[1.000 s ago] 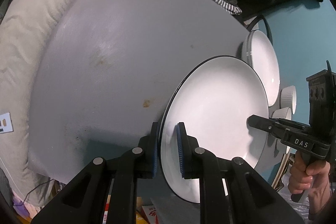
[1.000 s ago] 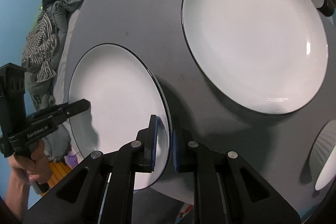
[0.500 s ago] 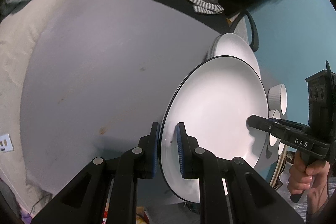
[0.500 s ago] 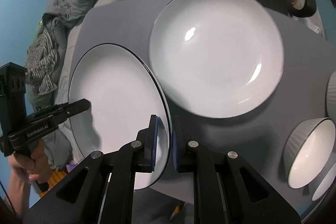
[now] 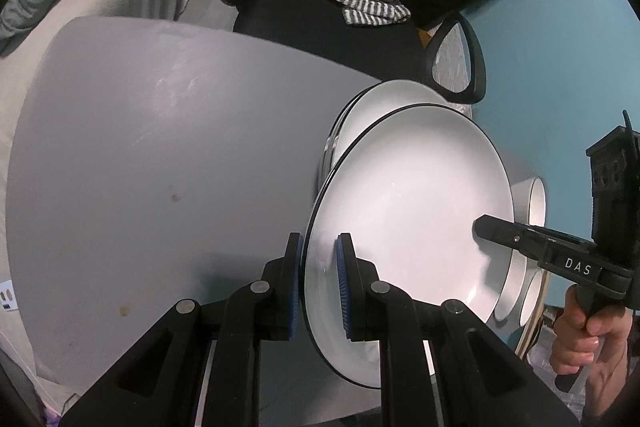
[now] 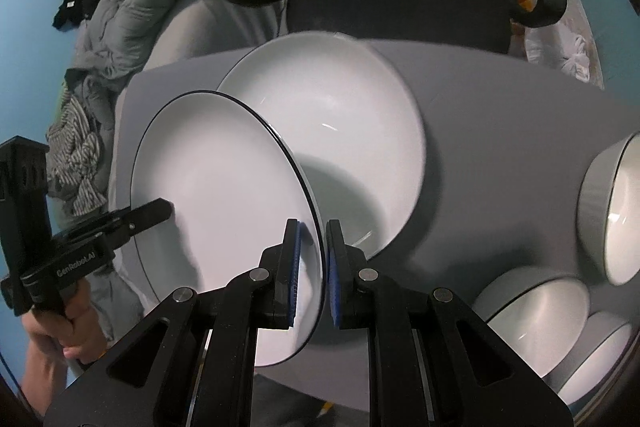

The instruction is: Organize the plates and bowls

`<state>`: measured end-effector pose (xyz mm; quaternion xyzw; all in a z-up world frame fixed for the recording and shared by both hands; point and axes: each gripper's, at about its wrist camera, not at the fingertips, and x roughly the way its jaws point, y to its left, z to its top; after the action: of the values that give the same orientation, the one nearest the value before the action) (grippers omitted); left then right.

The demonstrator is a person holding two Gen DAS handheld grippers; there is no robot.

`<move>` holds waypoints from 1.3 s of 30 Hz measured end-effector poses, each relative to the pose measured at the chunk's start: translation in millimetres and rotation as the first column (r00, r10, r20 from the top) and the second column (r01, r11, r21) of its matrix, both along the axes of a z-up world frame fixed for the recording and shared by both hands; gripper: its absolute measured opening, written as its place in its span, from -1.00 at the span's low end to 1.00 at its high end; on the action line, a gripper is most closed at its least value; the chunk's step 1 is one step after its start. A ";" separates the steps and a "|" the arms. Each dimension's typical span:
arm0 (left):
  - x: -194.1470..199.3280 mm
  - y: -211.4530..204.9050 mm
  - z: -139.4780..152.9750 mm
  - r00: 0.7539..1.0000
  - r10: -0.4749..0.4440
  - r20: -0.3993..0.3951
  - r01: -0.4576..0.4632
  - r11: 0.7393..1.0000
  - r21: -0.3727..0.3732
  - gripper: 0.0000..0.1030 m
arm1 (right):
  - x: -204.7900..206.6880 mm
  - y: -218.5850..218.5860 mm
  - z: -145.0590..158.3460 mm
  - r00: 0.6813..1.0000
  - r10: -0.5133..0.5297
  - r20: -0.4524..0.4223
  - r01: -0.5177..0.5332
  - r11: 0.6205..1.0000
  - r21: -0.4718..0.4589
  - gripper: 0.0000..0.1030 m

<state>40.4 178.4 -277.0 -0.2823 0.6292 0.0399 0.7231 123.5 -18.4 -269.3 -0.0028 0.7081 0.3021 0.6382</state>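
Dim, cool indoor light from above. The held plate (image 6: 216,187) casts a soft shadow onto the plate below (image 6: 352,131). Small glints there. Bowls (image 6: 624,211) blur slightly. Strong fisheye bending, black vignette corners.

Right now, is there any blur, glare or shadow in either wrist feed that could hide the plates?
Left wrist: fisheye bends the table; the held plate is sharp, softly lit and hides most of the plate behind. Right wrist: the bowls at the right edge smear; the held plate shadows the lower plate; small glints only.
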 end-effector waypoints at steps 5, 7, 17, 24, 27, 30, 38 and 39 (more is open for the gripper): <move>18.3 -8.0 -4.4 1.000 0.020 -0.017 -0.020 1.000 0.017 -0.70 | 22.6 -4.0 -5.2 1.000 -0.001 0.001 0.001 1.000 0.000 -0.75; 23.9 -9.3 -6.6 0.999 0.026 -0.025 -0.025 0.999 0.029 -0.69 | 29.6 -3.7 -9.1 1.000 0.003 -0.005 -0.003 1.000 0.001 -0.75; 41.4 -12.9 -19.6 0.997 0.038 -0.070 -0.032 0.997 0.075 -0.66 | 50.3 -2.4 -28.7 0.999 0.022 -0.037 -0.023 1.000 -0.008 -0.73; 42.2 -16.5 -22.6 0.996 0.047 -0.075 -0.040 0.995 0.090 -0.64 | 56.2 -2.4 -34.8 0.998 0.032 -0.047 -0.033 0.999 -0.024 -0.72; 42.2 -17.3 -22.5 0.996 0.044 -0.076 -0.037 0.995 0.094 -0.64 | 58.5 -3.7 -35.9 0.998 0.032 -0.054 -0.033 0.999 -0.023 -0.72; 40.3 -18.1 -21.6 0.996 0.040 -0.077 -0.032 0.994 0.104 -0.64 | 58.7 -4.0 -36.3 0.998 0.031 -0.056 -0.033 0.999 -0.024 -0.71; 47.1 -29.4 -20.1 0.994 0.001 -0.105 0.017 0.985 0.170 -0.63 | 60.3 -1.6 -36.1 0.998 0.031 -0.061 -0.034 0.998 -0.046 -0.59; 47.5 -29.4 -20.3 0.994 0.003 -0.107 0.016 0.985 0.173 -0.63 | 60.7 -1.1 -36.0 0.997 0.026 -0.067 -0.029 0.998 -0.048 -0.52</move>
<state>87.9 148.9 -297.2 -0.2137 0.6620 0.1070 0.7104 184.2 -19.5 -305.3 -0.0179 0.7358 0.2934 0.6100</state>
